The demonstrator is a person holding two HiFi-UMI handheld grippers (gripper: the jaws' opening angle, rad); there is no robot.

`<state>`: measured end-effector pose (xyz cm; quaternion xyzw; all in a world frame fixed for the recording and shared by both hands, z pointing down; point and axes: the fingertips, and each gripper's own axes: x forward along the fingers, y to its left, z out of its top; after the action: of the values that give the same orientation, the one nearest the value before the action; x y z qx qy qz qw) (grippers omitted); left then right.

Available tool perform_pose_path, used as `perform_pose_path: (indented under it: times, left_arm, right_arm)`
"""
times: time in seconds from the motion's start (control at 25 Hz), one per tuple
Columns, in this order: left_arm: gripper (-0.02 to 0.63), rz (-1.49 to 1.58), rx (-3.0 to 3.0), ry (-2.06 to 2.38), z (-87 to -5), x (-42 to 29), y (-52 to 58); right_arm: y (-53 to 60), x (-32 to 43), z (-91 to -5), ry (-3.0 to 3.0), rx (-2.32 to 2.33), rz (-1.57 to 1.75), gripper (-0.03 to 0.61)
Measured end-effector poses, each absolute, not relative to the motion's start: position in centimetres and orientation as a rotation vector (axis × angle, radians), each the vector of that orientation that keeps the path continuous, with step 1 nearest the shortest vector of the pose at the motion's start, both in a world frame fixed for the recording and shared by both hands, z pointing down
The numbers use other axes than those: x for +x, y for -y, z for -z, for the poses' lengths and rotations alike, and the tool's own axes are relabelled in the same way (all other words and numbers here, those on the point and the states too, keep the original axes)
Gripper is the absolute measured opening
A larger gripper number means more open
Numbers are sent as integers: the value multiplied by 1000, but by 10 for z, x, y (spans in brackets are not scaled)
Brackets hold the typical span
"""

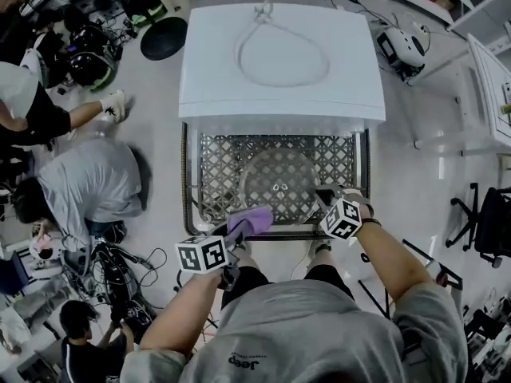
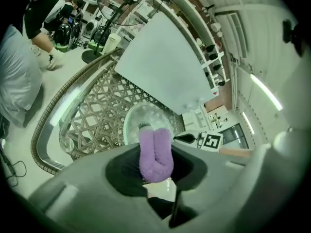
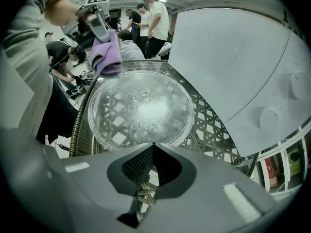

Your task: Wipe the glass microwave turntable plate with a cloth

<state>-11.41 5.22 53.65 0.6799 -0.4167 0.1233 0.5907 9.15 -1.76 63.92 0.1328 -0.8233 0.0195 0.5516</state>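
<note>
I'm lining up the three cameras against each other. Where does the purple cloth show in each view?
Head view: purple cloth sits low and left of centre, gripped by the left tool.
Left gripper view: dead centre, clamped between the jaws.
Right gripper view: upper left, over the plate's far rim.
Shared landmark: the glass plate lies beside the cloth in all three views.

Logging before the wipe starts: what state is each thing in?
glass plate: flat on the lattice table
purple cloth: folded, clamped
left gripper: shut on the purple cloth
right gripper: shut, tips at the plate's near rim
cord: looped on the white top
</note>
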Motion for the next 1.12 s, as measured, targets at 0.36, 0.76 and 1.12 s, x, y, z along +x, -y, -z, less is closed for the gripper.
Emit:
perform_pose_path:
  times: [0.36, 0.76, 1.12]
  left_arm:
    - [95, -221, 1710, 1045, -465, -126, -30]
    - [95, -161, 1852, 1107, -394, -122, -11]
    - [96, -23, 2096, 1210, -330, -126, 18]
  right_arm:
    - [19, 87, -640, 1824, 229, -4, 5]
    - [15, 66, -557, 2000, 239, -39, 26]
    - [46, 89, -362, 2538, 638, -287, 8]
